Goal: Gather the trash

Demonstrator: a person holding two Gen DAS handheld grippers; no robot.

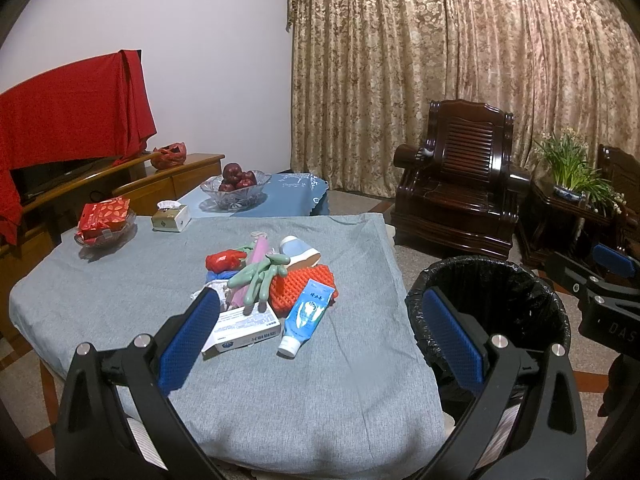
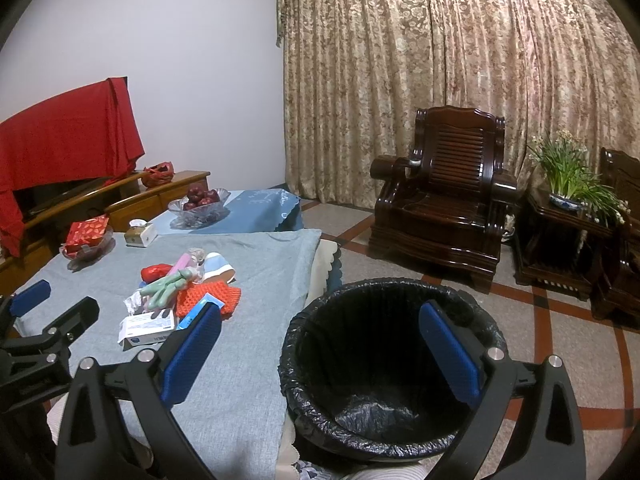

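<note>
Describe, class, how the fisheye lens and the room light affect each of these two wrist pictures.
Left wrist view: dark vignette fills the corners, the curtain bows outward, and the tube in the pile stays sharp under soft, even light. Right wrist view: the same rounded black border appears, the floor lines curve, and the bin liner shows dull sheen while the bin's depth goes dark.

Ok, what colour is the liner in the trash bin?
Black; the liner shows best in the right wrist view.

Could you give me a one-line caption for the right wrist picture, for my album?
Open right gripper hovers over an empty black-lined trash bin beside a cloth-covered table piled with trash.
</note>
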